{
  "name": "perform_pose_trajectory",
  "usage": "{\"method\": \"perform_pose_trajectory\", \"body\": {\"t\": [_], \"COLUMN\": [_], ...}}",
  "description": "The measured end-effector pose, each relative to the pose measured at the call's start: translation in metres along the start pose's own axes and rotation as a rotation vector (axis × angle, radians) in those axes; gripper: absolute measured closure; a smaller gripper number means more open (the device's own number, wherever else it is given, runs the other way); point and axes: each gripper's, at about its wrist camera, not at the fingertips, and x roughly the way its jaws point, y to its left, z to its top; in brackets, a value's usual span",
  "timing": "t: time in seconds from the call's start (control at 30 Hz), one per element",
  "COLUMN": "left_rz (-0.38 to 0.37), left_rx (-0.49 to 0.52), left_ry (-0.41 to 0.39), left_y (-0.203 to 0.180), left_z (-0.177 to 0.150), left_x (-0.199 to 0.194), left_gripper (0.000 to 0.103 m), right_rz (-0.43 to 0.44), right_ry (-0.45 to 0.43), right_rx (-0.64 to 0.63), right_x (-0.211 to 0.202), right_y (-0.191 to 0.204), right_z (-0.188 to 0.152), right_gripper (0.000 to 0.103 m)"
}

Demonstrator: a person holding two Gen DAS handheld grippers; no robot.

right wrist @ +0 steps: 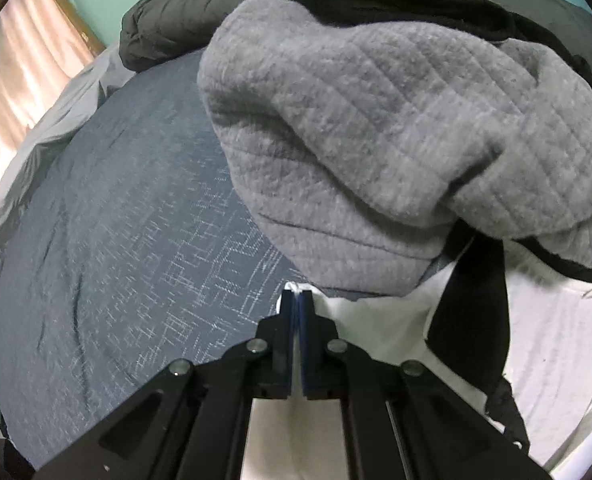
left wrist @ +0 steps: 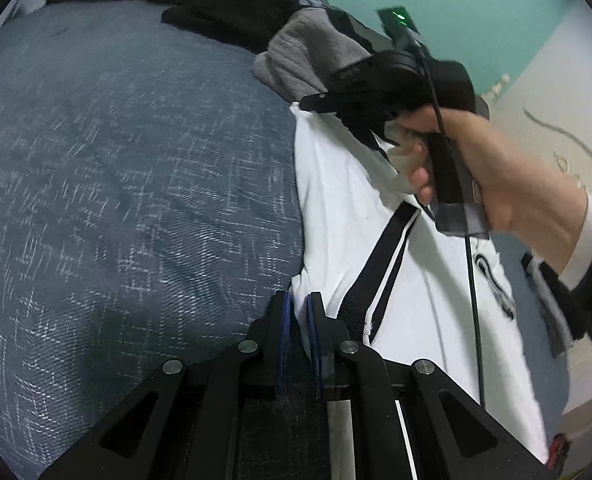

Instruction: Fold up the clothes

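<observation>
Blue pads of our left claw (left wrist: 299, 300) sit nearly together, pinching the near corner of the white shirt (left wrist: 344, 216). Right claw (right wrist: 297, 300) is closed too, pads pressed on the shirt's far corner (right wrist: 296, 286), a thin lip of white cloth showing between them.

Risks, as we judge them:
- Both grips catch only the very edge of the cloth. A quick lift could pull a corner free and drop that side.
- Grey fleece (right wrist: 376, 128) lies just beyond the right claw, overhanging the shirt. Raising that corner could drag the fleece along or tumble the pile behind it.
- Black strap (right wrist: 472, 300) lies across the shirt to the right of the right claw; it may snag or get folded in.
- Right hand (left wrist: 496, 168) and its cable hang over the shirt, ahead and right of the left claw; the cable could catch cloth.

Shirt spreads from the left claw's tips ahead and to the right, along the edge of the blue bedspread (left wrist: 135, 180), which fills everything to the claw's left.
</observation>
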Motion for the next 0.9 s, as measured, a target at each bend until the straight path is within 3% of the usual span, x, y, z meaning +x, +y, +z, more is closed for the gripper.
{"method": "perform_pose_trajectory", "body": {"t": [0.4,0.43,0.5,0.57,0.77,0.9], "left_rz": [0.004,0.004,0.003,0.01,0.024,0.027], "left_rx": [-0.03,-0.031,-0.033,-0.027,-0.015,-0.007], "left_ry": [-0.027,-0.031,-0.037,-0.039,-0.044,-0.063], "left_y": [0.006,0.006,0.007,0.007,0.004,0.001], "left_z": [0.003,0.004,0.006,0.006,0.005,0.008], "left_x": [-0.01,-0.01,-0.011,-0.012,-0.021,-0.027], "left_gripper": [0.094,0.094,0.094,0.094,0.094,0.094], "right_rz": [0.026,0.018,-0.006,-0.004,0.038,0.078], "right_ry": [0.026,0.025,0.01,-0.015,-0.069,-0.105], "right_rx": [0.0,-0.002,-0.004,0.002,0.021,0.077], "right_x": [0.004,-0.005,-0.025,-0.039,-0.068,-0.125], "right_y": [0.01,0.003,-0.012,-0.018,-0.008,-0.034], "right_z": [0.007,0.003,-0.006,-0.005,-0.004,-0.041], "right_gripper": [0.1,0.098,0.082,0.073,0.072,0.07]}}
